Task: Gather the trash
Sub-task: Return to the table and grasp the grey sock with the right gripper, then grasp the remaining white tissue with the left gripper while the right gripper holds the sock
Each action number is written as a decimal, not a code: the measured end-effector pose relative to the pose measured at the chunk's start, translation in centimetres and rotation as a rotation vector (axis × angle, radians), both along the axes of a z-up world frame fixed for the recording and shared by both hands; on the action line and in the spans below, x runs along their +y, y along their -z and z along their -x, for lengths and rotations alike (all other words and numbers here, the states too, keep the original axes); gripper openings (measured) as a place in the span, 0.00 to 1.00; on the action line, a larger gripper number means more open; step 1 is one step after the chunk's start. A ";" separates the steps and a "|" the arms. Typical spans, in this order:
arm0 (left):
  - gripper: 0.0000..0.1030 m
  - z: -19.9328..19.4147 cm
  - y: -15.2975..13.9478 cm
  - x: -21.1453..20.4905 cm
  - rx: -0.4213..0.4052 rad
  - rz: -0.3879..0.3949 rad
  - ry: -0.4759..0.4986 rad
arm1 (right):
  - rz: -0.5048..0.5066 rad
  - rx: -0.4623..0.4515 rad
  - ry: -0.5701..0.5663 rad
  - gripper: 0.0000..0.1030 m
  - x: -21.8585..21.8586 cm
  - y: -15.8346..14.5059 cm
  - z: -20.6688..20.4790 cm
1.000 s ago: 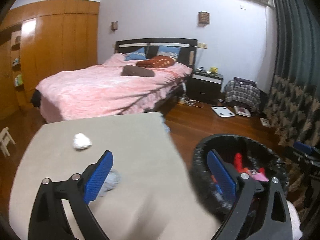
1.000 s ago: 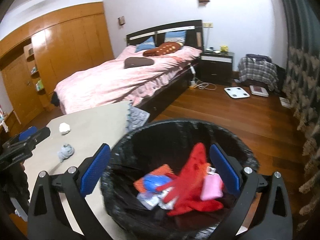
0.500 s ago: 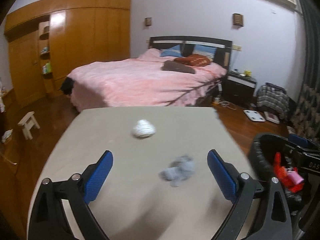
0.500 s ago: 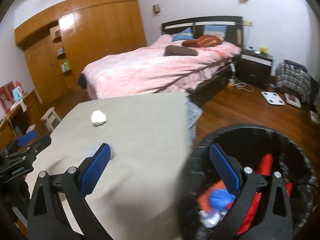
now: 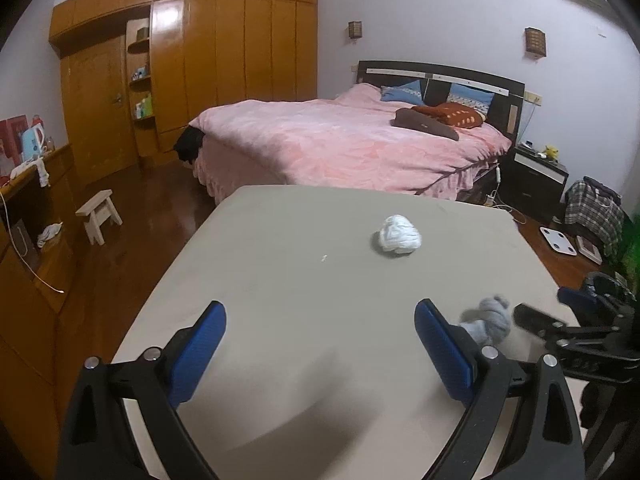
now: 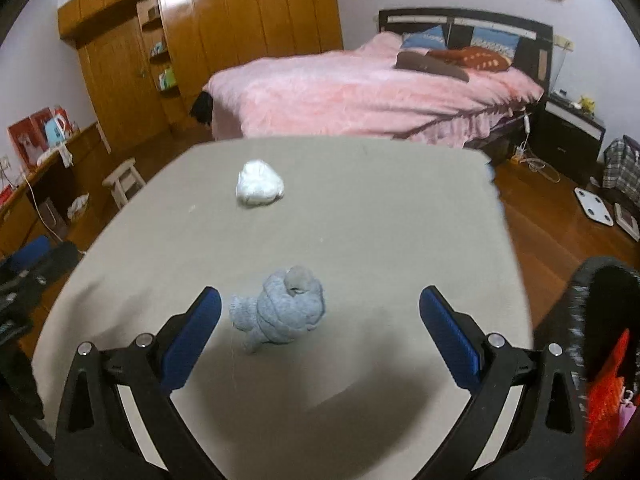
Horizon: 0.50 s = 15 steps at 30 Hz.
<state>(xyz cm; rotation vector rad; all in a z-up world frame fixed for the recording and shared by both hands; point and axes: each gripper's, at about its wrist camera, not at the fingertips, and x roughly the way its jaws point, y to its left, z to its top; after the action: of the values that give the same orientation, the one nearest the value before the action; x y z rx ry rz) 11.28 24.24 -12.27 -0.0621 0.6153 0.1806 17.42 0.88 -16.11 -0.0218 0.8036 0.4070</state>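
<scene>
- The right gripper (image 6: 320, 320) is held wide open above the table (image 6: 400, 220), nothing gripped.
- A grey balled sock (image 6: 282, 310) is seen on the table, nearer the left pad (image 6: 194, 334); its long axis runs from a loose tail at lower left up to the knotted end.
- A white wad (image 6: 259, 188) is seen farther back, well apart.
- The left gripper (image 5: 320, 344) is likewise spread wide and empty.
- The black bin (image 6: 600, 320) is glimpsed at right.

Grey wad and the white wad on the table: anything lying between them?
Nothing but bare table. The right wrist view shows the grey wad near the camera and the white wad farther back, with plain tabletop between them.
</scene>
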 end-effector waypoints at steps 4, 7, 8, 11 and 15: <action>0.91 -0.6 0.4 0.5 0.004 0.004 -0.002 | 0.019 0.036 -0.009 0.91 1.1 1.4 -1.1; 0.91 -1.1 0.7 0.6 0.007 0.011 0.000 | 0.025 0.074 -0.030 0.74 1.6 2.4 -1.8; 0.91 -1.2 0.8 0.5 0.008 0.012 0.001 | 0.024 0.086 -0.036 0.73 1.7 2.6 -1.9; 0.91 -1.6 1.1 0.4 0.009 0.021 0.004 | 0.017 0.109 -0.053 0.63 2.0 3.2 -2.0; 0.91 -2.2 1.2 0.2 0.005 0.035 0.009 | -0.005 0.137 -0.093 0.46 2.2 3.7 -2.2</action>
<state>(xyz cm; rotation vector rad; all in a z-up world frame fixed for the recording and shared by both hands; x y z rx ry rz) 13.44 24.47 -13.47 -0.0922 0.6239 0.1614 19.58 3.11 -19.83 -0.0267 0.9386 0.5029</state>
